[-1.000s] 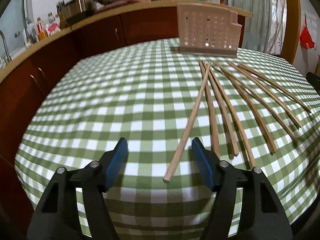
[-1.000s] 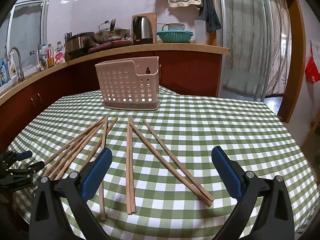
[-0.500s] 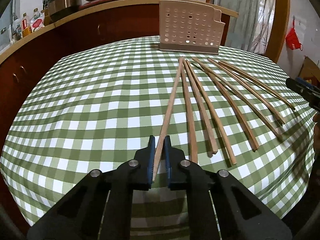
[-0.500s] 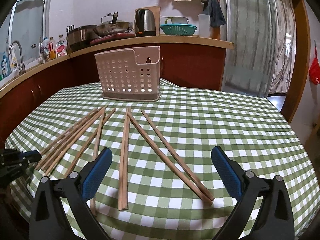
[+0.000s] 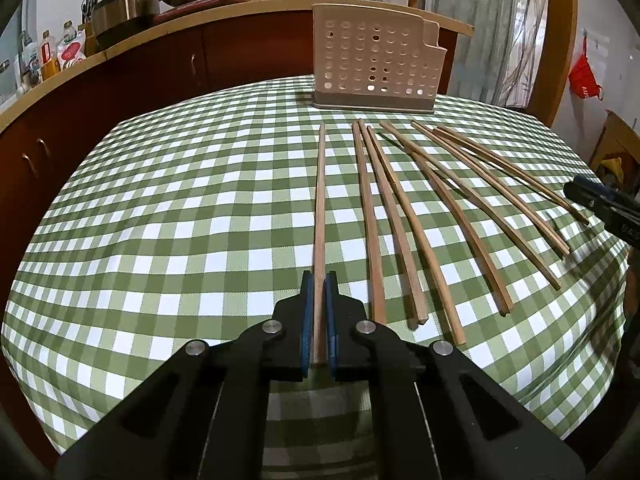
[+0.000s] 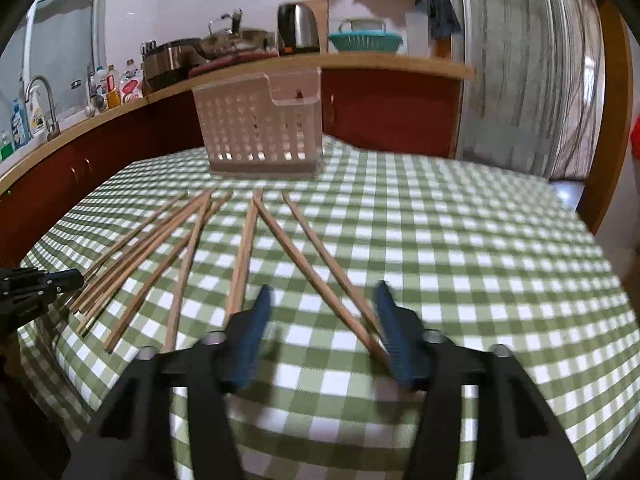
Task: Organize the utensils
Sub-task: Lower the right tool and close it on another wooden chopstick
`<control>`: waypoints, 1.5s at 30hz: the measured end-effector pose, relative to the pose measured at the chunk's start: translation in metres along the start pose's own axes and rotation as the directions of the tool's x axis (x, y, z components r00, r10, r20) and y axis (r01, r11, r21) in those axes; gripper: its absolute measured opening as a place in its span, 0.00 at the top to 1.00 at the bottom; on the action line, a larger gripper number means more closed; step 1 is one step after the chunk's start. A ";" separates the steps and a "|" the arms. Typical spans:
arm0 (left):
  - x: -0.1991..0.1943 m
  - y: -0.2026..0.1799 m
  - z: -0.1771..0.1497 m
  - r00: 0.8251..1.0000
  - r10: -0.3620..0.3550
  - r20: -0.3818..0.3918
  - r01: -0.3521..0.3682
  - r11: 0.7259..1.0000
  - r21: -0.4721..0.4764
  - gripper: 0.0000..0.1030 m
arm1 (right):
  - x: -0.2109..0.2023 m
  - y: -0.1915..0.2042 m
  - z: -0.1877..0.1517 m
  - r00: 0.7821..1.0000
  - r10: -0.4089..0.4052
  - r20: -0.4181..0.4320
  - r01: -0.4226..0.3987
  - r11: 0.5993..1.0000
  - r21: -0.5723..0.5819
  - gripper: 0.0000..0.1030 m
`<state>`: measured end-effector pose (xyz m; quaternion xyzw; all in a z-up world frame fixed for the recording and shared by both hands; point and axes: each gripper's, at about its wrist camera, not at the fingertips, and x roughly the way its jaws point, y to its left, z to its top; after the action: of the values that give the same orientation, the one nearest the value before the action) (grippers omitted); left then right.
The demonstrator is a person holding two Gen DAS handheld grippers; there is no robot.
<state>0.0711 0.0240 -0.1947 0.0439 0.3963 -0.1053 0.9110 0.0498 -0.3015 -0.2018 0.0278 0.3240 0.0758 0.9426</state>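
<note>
Several wooden chopsticks lie fanned on the green checked tablecloth. My left gripper is shut on the near end of the leftmost chopstick, which points straight at the perforated beige utensil basket. In the right wrist view my right gripper hangs low over the cloth with its jaws closing. The near ends of the two rightmost chopsticks lie between them, close against the right pad, while the left pad stands apart. The basket stands upright at the far side.
A dark red counter with a kettle, pans and bottles curves behind the table. The right gripper's tip shows at the right edge of the left wrist view. The left gripper shows at the left edge of the right wrist view.
My left gripper has shut on the leftmost chopstick and swung it apart from the others. My right gripper has sunk towards the cloth and its jaws have narrowed around the two rightmost chopsticks.
</note>
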 end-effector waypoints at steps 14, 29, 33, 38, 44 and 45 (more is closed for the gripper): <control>0.002 0.001 0.000 1.000 -0.006 -0.010 0.006 1.000 -0.019 0.94 | 0.007 0.005 -0.008 0.997 0.024 -0.078 -0.028 0.998 -0.054 0.56; 0.003 0.001 -0.001 1.000 -0.004 -0.015 0.004 1.000 -0.022 0.94 | 0.012 -0.003 -0.010 0.997 0.026 -0.078 -0.030 0.998 -0.050 0.56; 0.003 0.001 -0.001 1.000 -0.006 -0.017 0.006 1.000 -0.025 0.94 | 0.016 -0.011 -0.009 0.995 0.026 -0.094 -0.030 0.998 -0.047 0.56; 0.003 0.000 -0.002 1.000 -0.009 -0.018 0.008 0.999 -0.031 0.94 | 0.011 -0.014 -0.012 0.993 0.046 -0.108 -0.051 0.998 -0.042 0.56; 0.003 0.000 -0.001 1.000 -0.010 -0.019 0.009 0.999 -0.032 0.94 | -0.001 -0.015 -0.016 0.985 0.129 -0.118 -0.131 0.991 -0.009 0.61; 0.003 0.000 -0.001 1.000 -0.010 -0.019 0.009 0.999 -0.031 0.94 | -0.002 -0.014 -0.017 0.983 0.143 -0.115 -0.145 0.989 -0.006 0.61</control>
<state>0.0723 0.0241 -0.1980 0.0288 0.4066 -0.1029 0.9073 0.0395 -0.3153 -0.2148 0.0402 0.3741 0.1475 0.9147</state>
